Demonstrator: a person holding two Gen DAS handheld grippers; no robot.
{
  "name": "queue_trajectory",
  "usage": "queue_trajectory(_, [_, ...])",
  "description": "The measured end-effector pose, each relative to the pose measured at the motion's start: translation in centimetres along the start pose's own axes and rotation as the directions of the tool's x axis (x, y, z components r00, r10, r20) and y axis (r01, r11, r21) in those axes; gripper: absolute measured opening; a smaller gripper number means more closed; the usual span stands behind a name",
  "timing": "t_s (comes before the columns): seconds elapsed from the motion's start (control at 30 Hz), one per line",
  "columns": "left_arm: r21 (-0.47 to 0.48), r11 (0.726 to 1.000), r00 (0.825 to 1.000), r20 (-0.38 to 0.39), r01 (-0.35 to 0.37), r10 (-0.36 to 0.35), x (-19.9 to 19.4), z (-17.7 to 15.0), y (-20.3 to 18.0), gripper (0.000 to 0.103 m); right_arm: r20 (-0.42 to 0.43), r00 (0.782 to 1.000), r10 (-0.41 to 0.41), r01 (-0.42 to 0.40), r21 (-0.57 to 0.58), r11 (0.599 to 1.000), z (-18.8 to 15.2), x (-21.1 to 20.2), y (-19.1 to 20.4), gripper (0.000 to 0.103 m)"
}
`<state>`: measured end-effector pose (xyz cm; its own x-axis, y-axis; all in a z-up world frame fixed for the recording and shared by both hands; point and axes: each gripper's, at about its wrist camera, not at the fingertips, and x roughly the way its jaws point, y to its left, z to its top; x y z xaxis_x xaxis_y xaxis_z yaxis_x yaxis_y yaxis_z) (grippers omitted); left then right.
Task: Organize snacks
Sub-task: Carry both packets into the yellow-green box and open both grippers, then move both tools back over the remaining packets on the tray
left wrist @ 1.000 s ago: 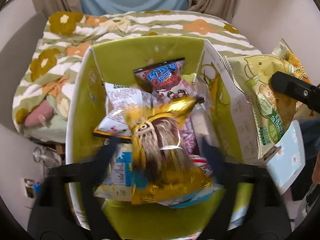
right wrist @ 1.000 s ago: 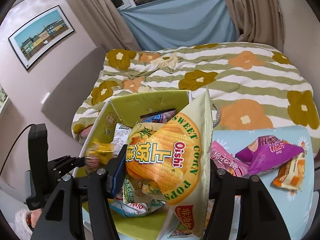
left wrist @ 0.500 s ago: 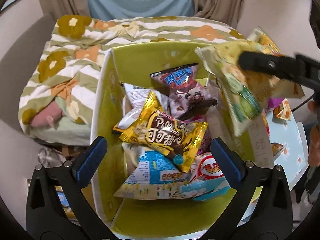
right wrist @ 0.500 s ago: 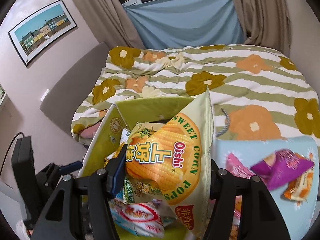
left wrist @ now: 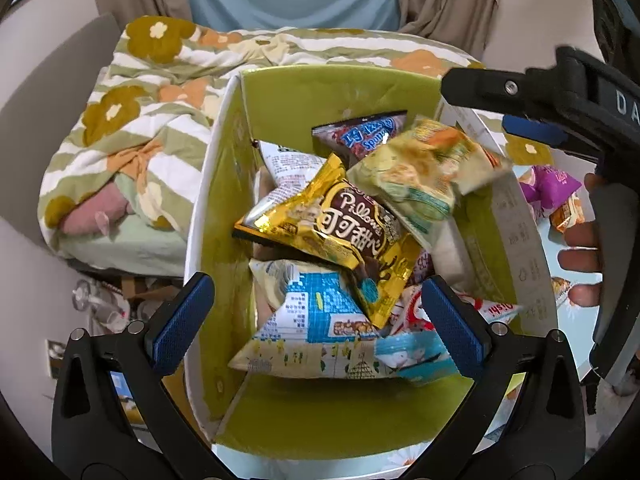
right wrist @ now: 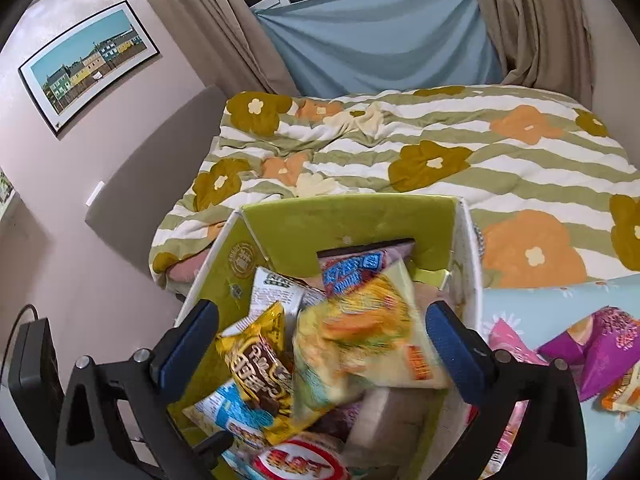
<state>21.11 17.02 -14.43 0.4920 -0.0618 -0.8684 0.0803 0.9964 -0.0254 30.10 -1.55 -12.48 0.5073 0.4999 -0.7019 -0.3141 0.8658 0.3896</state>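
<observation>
A green box (left wrist: 224, 208) (right wrist: 352, 216) holds several snack bags. A gold Pillows bag (left wrist: 332, 220) (right wrist: 256, 368) lies on top. A pale yellow Oishi corn pops bag (left wrist: 420, 172) (right wrist: 360, 340) is blurred, loose in the air over the box's right side. My left gripper (left wrist: 316, 316) is open and empty above the box's near end. My right gripper (right wrist: 320, 344) is open above the box, with the corn bag between its fingers but not clamped; it also shows in the left wrist view (left wrist: 540, 96) at the upper right.
A floral striped bed (right wrist: 440, 152) lies behind the box. A light blue table (right wrist: 560, 308) to the right holds a purple bag (right wrist: 592, 340) (left wrist: 548, 184), a pink bag (right wrist: 508, 340) and an orange bag (right wrist: 624, 396). A black device (right wrist: 28, 364) stands at the left.
My right gripper moved over the box and opened, letting go of the corn pops bag, which is dropping in. My left gripper let go of the gold bag and stayed open.
</observation>
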Motion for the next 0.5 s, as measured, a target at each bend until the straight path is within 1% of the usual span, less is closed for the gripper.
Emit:
queue_trajectory(0.2, [0.014, 1.0, 1.0, 0.008, 0.007, -0.007, -0.9, 0.1, -1.2, 0.103, 0.002, 1.0, -0.019, 0.019, -0.015, 1.0, -0.6, -1.9, -0.3, 0.103])
queue_trajectory(0.4, [0.018, 1.0, 1.0, 0.01, 0.01, -0.01, -2.1, 0.5, -2.3, 0.103, 0.016, 1.0, -0.026, 0.026, -0.017, 1.0, -0.9, -5.1, -0.7, 0.103])
queue_trajectory(0.5, [0.016, 1.0, 1.0, 0.027, 0.007, -0.008, -3.2, 0.7, -2.9, 0.103, 0.016, 1.0, -0.027, 0.027, -0.012, 1.0, -1.0, -6.9, -1.1, 0.103])
